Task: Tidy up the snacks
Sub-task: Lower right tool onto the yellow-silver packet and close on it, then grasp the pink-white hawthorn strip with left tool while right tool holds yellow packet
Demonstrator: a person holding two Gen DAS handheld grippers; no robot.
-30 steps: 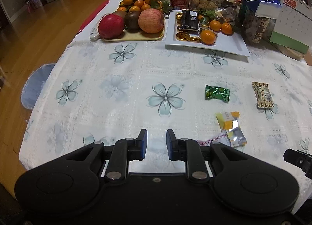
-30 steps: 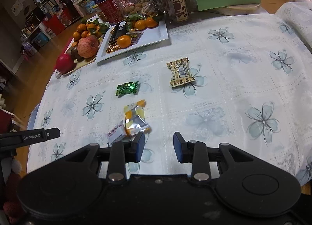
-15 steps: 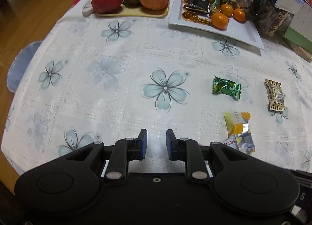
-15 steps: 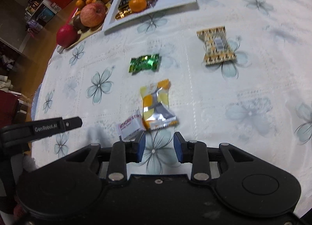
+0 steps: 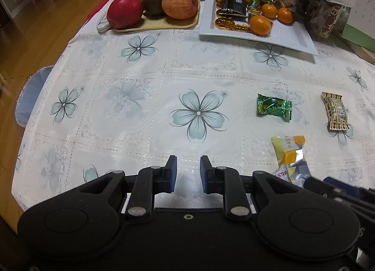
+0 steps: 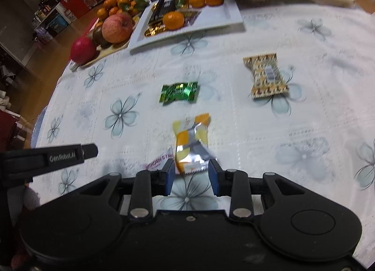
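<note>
The right gripper is held narrowly parted, nothing gripped, just short of the yellow-and-silver snack packet near the tablecloth's near edge. The left gripper is likewise narrowly parted and empty.

Yellow snack packet between right gripper fingers
</note>
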